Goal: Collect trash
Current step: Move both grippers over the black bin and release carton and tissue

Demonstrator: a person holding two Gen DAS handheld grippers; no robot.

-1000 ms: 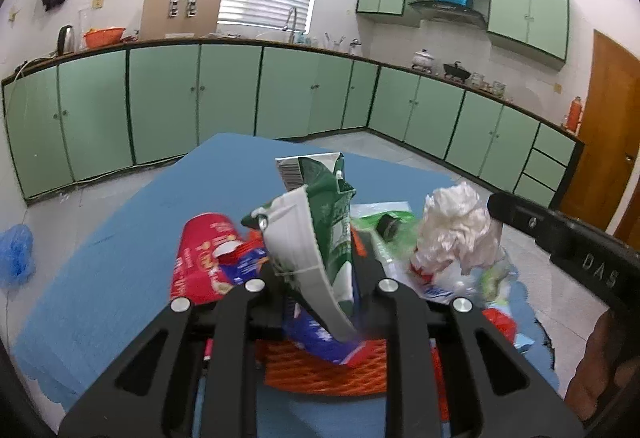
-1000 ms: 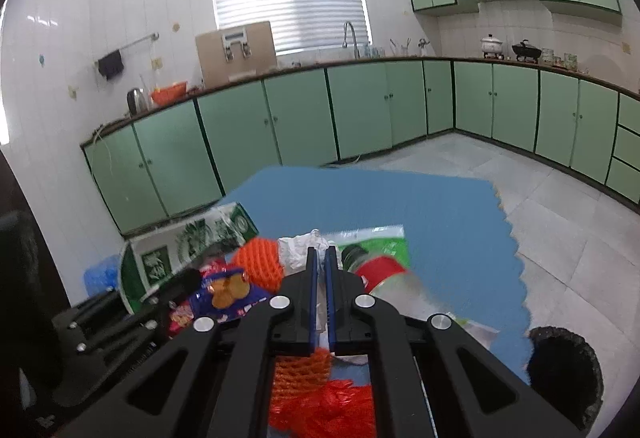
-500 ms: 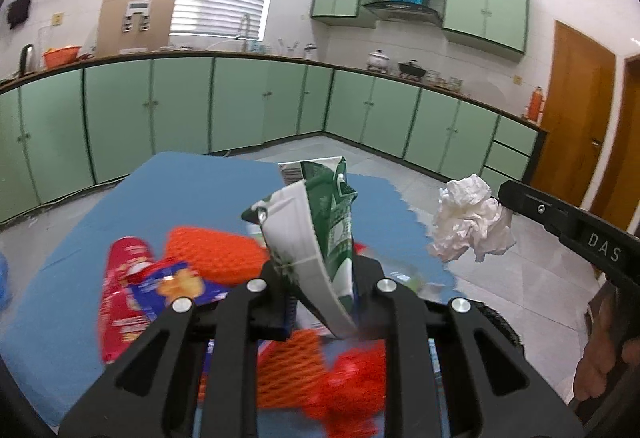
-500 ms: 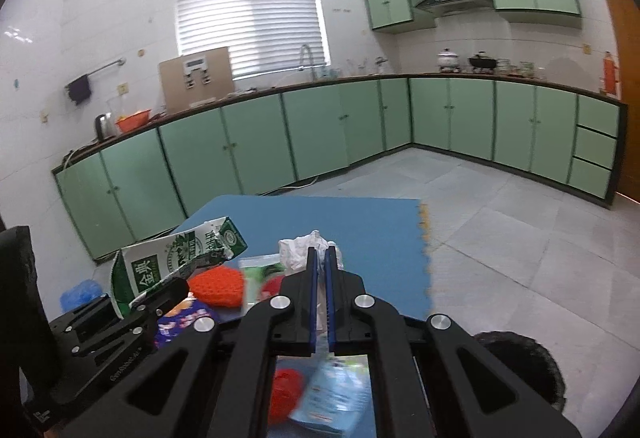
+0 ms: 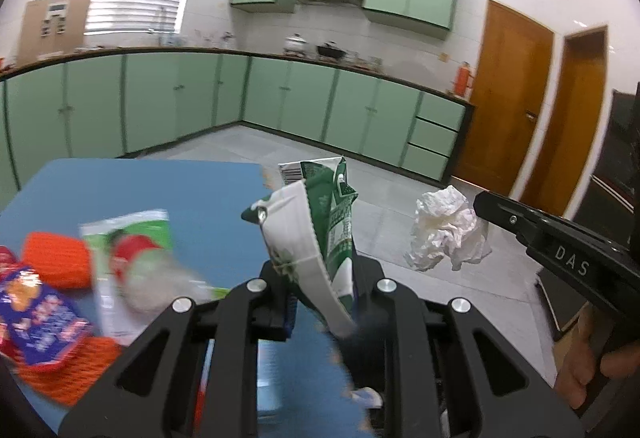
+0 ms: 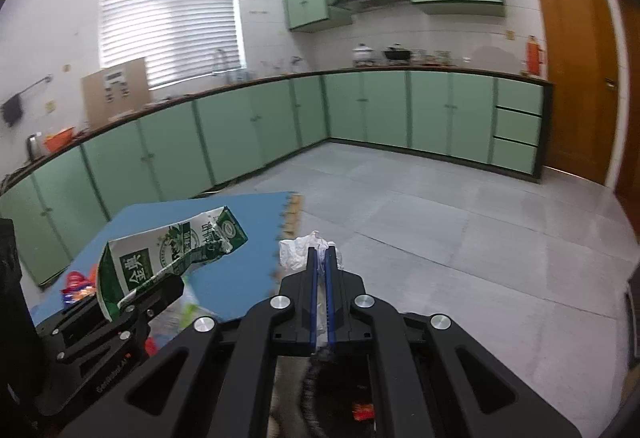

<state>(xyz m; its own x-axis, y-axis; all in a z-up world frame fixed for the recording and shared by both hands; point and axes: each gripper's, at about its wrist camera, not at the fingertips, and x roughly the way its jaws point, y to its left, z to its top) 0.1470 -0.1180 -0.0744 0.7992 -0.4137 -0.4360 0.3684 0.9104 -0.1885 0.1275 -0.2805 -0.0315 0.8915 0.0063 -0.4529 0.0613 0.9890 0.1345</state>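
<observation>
My left gripper (image 5: pixel 320 278) is shut on a crushed green and white milk carton (image 5: pixel 316 234), held in the air past the blue mat's (image 5: pixel 160 190) right edge. The carton also shows in the right wrist view (image 6: pixel 168 258). My right gripper (image 6: pixel 320 258) is shut on a crumpled white tissue (image 6: pixel 294 254), which also shows in the left wrist view (image 5: pixel 446 234). A dark bin opening (image 6: pixel 336 390) lies just below my right gripper. More trash lies on the mat: an orange net (image 5: pixel 56 266), a blue snack wrapper (image 5: pixel 40 322) and a green and white bag (image 5: pixel 132 250).
Green cabinets (image 6: pixel 360 110) line the walls under a counter. Grey tiled floor (image 6: pixel 460 222) lies to the right of the mat. Wooden doors (image 5: pixel 504 98) stand at the far right.
Both grippers have swung right, away from the trash pile on the mat and toward the floor beside it, carrying the carton and the tissue. The pile has slid to the left of both views.
</observation>
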